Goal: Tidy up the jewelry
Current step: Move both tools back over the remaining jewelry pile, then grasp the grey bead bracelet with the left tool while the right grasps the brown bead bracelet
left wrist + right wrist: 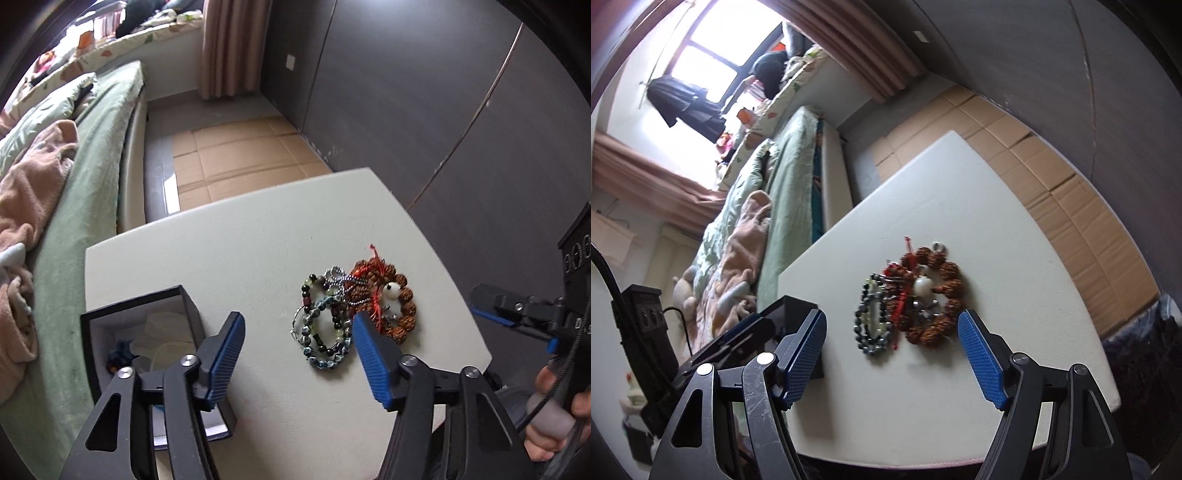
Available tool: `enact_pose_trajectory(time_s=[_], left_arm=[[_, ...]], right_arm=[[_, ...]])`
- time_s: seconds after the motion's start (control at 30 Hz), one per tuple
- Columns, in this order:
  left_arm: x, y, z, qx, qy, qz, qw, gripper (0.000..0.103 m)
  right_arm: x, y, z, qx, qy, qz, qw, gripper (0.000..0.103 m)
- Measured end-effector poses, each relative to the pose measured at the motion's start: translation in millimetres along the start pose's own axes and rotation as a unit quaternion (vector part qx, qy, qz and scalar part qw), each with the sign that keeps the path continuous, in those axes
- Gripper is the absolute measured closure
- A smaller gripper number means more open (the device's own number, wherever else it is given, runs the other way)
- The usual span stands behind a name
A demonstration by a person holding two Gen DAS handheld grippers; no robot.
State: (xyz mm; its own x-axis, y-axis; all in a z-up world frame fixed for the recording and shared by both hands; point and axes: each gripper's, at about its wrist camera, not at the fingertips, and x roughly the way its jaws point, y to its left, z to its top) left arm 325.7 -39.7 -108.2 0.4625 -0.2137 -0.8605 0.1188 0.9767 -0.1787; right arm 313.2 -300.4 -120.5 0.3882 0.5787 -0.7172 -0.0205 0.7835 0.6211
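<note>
A tangle of jewelry lies on the white table (240, 240): a brown seed-bead bracelet (404, 306) with red cord and a white bead, a silver chain (338, 277), and mixed dark and green bead bracelets (321, 343). My left gripper (298, 317) hovers open over the mixed bracelets, gripping nothing. An open black box (140, 306) with white lining stands at its left. In the right wrist view my right gripper (892, 314) is open just short of the brown bracelet (942, 295) and the dark bead bracelet (866, 325), holding nothing. One of its fingers (491, 317) shows at the table's right edge.
A bed (92, 177) with a green sheet and a pink blanket runs along the table's left side. Flattened cardboard (240, 147) covers the floor beyond the table. Dark wardrobe panels (406, 110) stand at the right. A hand (550, 424) grips the right handle.
</note>
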Motion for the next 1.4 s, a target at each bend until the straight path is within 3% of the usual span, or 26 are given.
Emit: enact_pose_trajectory(time_s=[0.2,0.53,0.73,0.83,0.9,1.03,1.4], left_arm=[[33,-11,5,0.02,0.038,0.012,0.999,0.054],[74,-9,7,0.03,0.084,0.021,0.9958,0.066],[88,-13,4,0.045,0.099,0.026,0.9937,0.079],[89,-13,4,0.048,0.094,0.031,0.9939,0.088],[84,-9,3,0.037,0.089,0.013,0.9953,0.092],[74,-8,5,0.025,0.083,0.002,0.9962,0.094],[42,-8,10,0.015,0.055,-0.027,0.998,0.094]], right_arm=[[5,-13,5,0.021,0.002,-0.009,1.0,0.034],[33,-25,4,0.055,0.039,-0.027,0.997,0.057],[39,-26,3,0.061,0.041,-0.04,0.997,0.06],[45,-27,3,0.062,0.046,-0.047,0.996,0.062],[52,-27,2,0.061,0.053,-0.055,0.995,0.065],[61,-27,1,0.056,0.065,-0.064,0.994,0.072],[71,-22,4,0.033,0.064,-0.103,0.992,0.074]])
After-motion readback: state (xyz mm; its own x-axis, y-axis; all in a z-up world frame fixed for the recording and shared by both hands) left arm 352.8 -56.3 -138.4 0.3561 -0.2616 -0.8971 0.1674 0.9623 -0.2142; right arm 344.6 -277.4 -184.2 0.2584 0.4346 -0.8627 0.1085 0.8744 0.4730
